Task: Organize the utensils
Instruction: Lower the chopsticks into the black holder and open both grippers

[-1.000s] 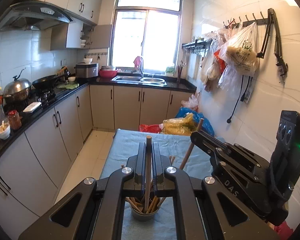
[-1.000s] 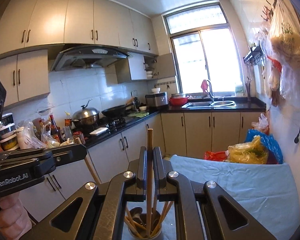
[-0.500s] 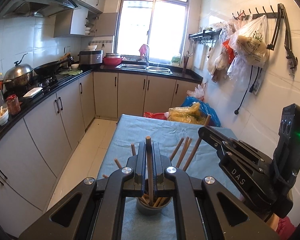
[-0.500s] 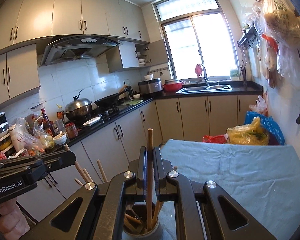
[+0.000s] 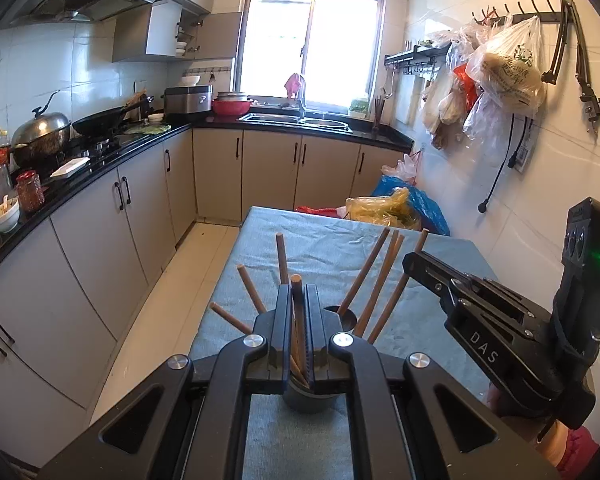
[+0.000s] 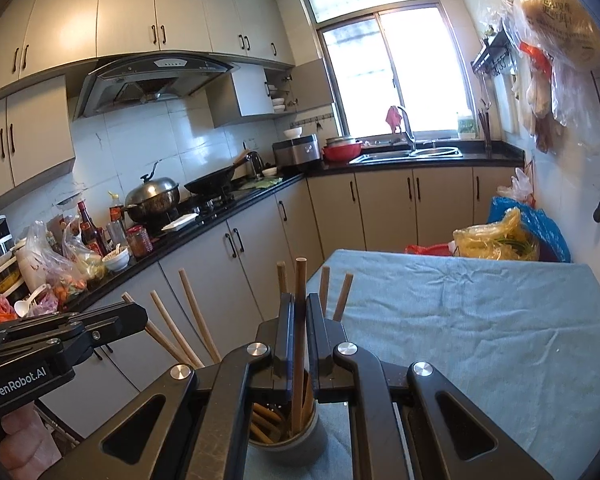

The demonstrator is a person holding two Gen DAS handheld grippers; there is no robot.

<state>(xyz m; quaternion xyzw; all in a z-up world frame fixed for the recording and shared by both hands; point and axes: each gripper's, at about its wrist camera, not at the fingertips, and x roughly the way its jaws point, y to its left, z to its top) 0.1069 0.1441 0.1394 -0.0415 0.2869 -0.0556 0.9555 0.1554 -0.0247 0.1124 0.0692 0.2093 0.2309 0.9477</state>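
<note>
A grey cup (image 5: 308, 400) stands on the blue-grey cloth of the table (image 5: 340, 256), with several wooden chopsticks fanned out in it. My left gripper (image 5: 299, 294) is shut on one upright chopstick (image 5: 296, 282) whose lower end reaches into the cup. In the right wrist view the same cup (image 6: 300, 446) sits just below my right gripper (image 6: 298, 300), which is shut on another upright chopstick (image 6: 300, 268) that also runs down into the cup. Each gripper shows in the other's view: the right gripper (image 5: 412, 264) to the right of the cup, the left gripper (image 6: 138, 316) to its left.
Plastic bags (image 5: 388, 208) lie past the table's far end. A black counter (image 6: 204, 224) with a pot, a wok and bottles runs along the left above beige cabinets. Bags hang on the tiled wall (image 5: 504, 68) at the right. A strip of floor (image 5: 188, 264) separates cabinets and table.
Both grippers have sunk toward the cup with their chopsticks still clamped. The cup and the fanned chopsticks now show higher and larger in both views.
</note>
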